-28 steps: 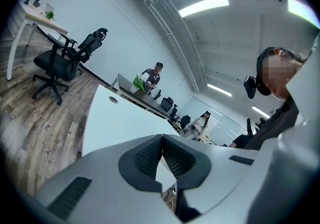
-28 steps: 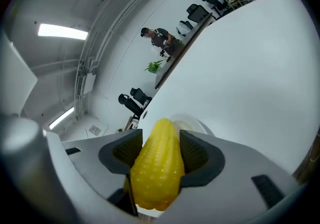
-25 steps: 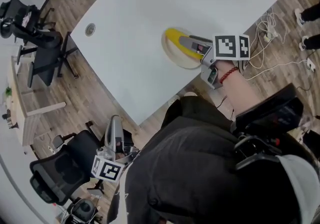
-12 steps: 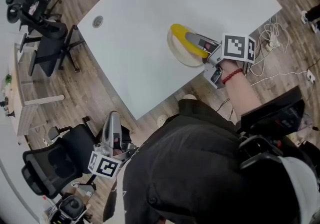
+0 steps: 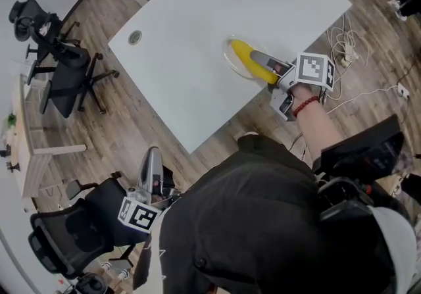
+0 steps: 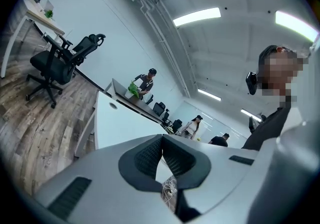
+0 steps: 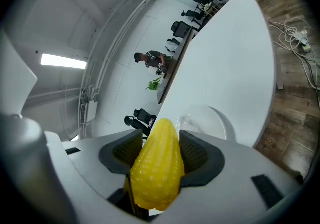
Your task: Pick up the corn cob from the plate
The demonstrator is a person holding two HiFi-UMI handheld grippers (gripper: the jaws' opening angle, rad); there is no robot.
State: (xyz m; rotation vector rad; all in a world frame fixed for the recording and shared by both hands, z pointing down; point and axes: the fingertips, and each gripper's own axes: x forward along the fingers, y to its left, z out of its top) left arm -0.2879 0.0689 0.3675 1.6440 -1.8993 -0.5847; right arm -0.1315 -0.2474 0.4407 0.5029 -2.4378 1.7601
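The yellow corn cob (image 5: 252,62) sits between the jaws of my right gripper (image 5: 260,64), which is shut on it, with its tip pointing away over the white table (image 5: 197,36). In the right gripper view the corn cob (image 7: 156,168) is pinched between both dark pads, just above and short of the pale plate (image 7: 212,122). From the head view the plate (image 5: 231,62) lies near the table's front edge, partly hidden by the cob. My left gripper (image 5: 152,158) hangs low at the left, off the table; in its own view the left gripper (image 6: 162,154) is shut with nothing in it.
Black office chairs (image 5: 66,82) stand on the wooden floor to the left, another chair (image 5: 79,233) beside my left gripper. White cables (image 5: 345,43) lie on the floor to the right. A round grommet (image 5: 135,37) sits in the table's far left corner.
My right gripper has lifted the corn cob a little off the plate and drawn it toward the table's edge. The left gripper has shifted slightly beside the chair.
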